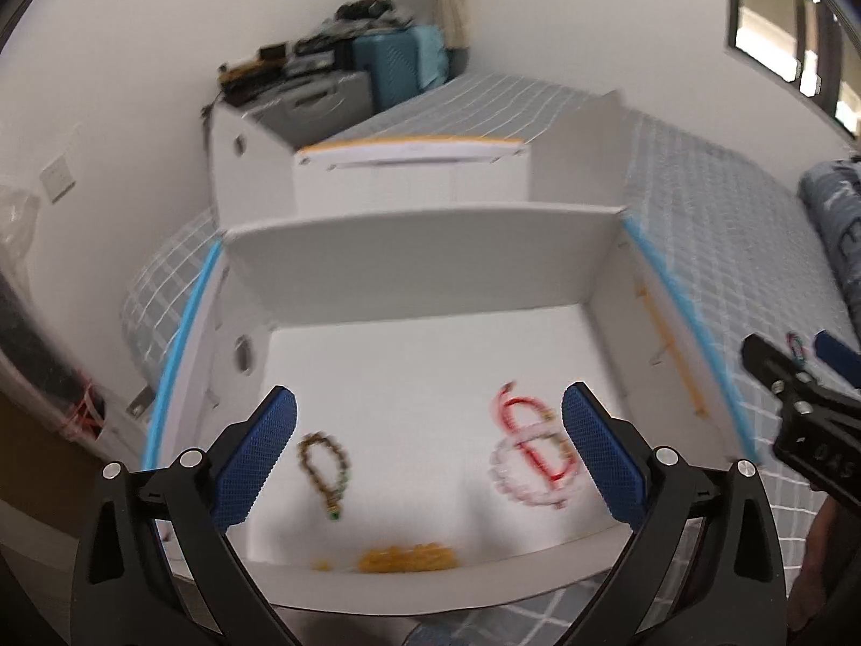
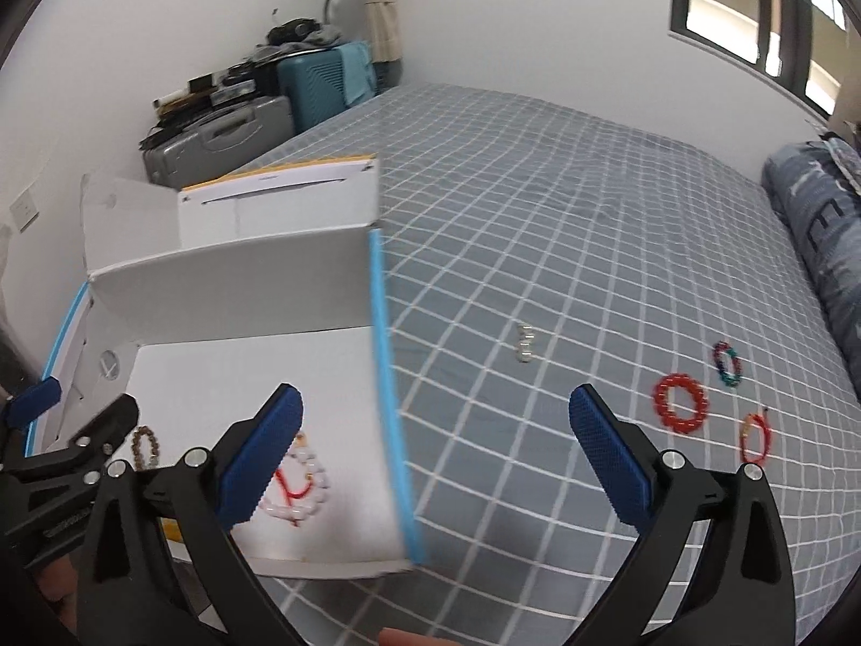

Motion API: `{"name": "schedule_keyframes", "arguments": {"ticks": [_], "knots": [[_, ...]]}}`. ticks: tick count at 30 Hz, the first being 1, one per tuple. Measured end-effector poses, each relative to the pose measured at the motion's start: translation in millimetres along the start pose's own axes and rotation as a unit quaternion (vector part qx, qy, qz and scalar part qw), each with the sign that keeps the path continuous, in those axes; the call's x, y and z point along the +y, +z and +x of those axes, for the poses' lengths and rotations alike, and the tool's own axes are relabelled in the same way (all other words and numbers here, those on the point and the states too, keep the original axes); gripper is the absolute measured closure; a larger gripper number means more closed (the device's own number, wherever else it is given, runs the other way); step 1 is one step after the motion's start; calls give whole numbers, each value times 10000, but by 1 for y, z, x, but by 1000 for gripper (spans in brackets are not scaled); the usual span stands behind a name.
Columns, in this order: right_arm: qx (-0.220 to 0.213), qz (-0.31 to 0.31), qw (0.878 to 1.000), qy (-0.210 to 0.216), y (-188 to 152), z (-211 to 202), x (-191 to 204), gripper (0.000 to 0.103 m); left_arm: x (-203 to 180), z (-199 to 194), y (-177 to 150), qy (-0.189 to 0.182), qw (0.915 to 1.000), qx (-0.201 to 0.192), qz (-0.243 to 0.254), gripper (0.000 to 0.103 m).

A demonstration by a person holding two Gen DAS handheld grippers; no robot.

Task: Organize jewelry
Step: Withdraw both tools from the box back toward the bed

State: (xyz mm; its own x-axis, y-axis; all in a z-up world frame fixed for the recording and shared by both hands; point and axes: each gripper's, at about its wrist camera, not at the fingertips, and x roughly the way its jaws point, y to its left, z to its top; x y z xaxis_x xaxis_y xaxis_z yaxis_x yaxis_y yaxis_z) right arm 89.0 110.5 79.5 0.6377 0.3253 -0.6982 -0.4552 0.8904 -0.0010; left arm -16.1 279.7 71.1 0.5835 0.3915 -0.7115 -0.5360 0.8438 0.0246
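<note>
A white cardboard box (image 1: 430,269) with blue-taped edges sits on the bed. Inside lie a brown bead bracelet (image 1: 325,465), a red string bracelet (image 1: 530,441) over a white pearl bracelet (image 1: 524,487), and yellow beads (image 1: 406,559). My left gripper (image 1: 428,455) is open and empty above the box. My right gripper (image 2: 436,460) is open and empty over the box's right edge (image 2: 390,393). On the bed to the right lie a red bead bracelet (image 2: 680,404), a multicolour bracelet (image 2: 727,365), an orange-red bracelet (image 2: 754,439) and small silver pieces (image 2: 523,350).
The bed has a grey checked sheet (image 2: 592,247). A folded blue quilt (image 2: 818,215) lies at the right. Suitcases (image 2: 269,107) and clutter stand against the far wall. The box's open lid (image 2: 280,199) stands behind it.
</note>
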Motion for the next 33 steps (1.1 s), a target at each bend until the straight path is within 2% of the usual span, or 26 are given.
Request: {"name": "schedule_keyframes", "arguments": {"ticks": [8,19,33], "knots": [[4,293,9989,-357,-5,-5,-57,8,-52,-1,6,-324,9992,-22,225,6],[-35,918,9927,-786,-20,-28,-159,8,-140,-12,6,-664,9948,-132,759,6],[98,1477,9813,-1229,-52,-34,-256,8,-262,-8,0,-1108,9833,-110,1442,6]]}}
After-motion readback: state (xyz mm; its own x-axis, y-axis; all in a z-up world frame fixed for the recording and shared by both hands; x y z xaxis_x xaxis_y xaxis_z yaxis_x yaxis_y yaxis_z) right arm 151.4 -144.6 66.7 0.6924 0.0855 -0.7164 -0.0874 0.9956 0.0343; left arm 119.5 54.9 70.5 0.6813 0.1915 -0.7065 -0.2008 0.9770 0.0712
